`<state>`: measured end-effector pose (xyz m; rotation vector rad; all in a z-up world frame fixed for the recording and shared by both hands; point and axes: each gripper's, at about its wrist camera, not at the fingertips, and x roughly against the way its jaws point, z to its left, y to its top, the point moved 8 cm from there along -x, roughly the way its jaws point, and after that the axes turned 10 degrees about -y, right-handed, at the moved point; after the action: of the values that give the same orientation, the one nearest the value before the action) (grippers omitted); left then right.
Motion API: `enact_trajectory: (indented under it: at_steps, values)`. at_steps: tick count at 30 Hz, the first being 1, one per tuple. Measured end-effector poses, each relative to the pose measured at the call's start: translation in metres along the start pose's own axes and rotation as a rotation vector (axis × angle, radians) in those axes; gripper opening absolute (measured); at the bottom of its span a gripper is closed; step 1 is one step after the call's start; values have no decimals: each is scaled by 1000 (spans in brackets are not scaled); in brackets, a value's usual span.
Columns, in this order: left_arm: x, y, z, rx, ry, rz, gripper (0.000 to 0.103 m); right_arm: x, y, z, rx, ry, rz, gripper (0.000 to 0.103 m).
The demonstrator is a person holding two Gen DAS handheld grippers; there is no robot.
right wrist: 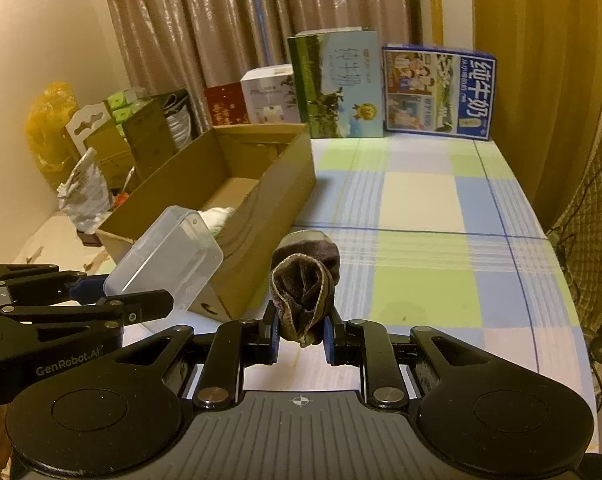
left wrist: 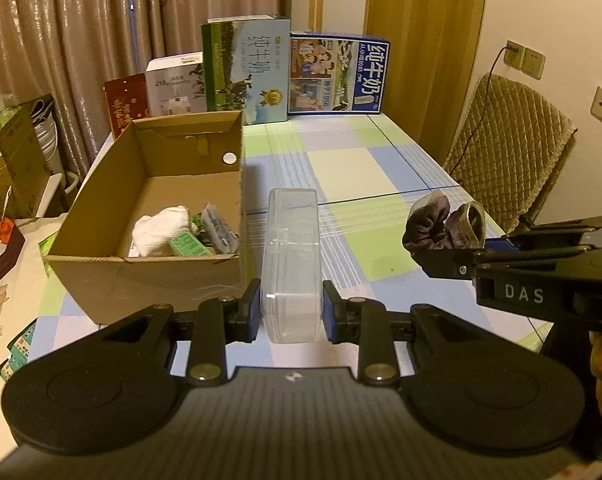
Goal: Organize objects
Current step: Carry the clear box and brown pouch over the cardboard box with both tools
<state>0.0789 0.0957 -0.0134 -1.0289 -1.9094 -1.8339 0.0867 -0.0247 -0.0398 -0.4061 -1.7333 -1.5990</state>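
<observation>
Two tools are in view, each holding one thing above the checked worktop (left wrist: 381,168). The left tool (left wrist: 291,314) has its blue pads pressed on the sides of one clear, rectangular plastic container (left wrist: 291,256), held off the cloth just right of the cardboard box. The right tool (right wrist: 299,334), nearly closed, pinches one dark, rolled fabric bundle (right wrist: 303,292), soft and ribbed at its edge. One open brown cardboard box (left wrist: 149,280) sits on the worktop's left part; inside lie a white crumpled cloth (left wrist: 161,228), a small green packet (left wrist: 189,245) and a grey item. Four printed cartons stand along the far edge; two large ones (left wrist: 247,68) (left wrist: 339,74) show Chinese lettering. The tools' black arms read "DAS" and "GenRobot.AI".
</observation>
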Motion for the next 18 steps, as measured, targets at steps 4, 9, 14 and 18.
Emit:
enact_trajectory:
  at_steps: [4,9,14,18]
  values:
    - [8,0,10,6,10,-8,25,-4,1,11,12,15,2,18]
    - [18,3,32,20,41,-21,25,-9,9,28,37,39,-3,18]
    - [27,13,57,25,82,-37,25,-18,24,47,66,64,-16,18]
    - [31,25,79,24,104,-47,25,-29,42,63,88,85,-30,18]
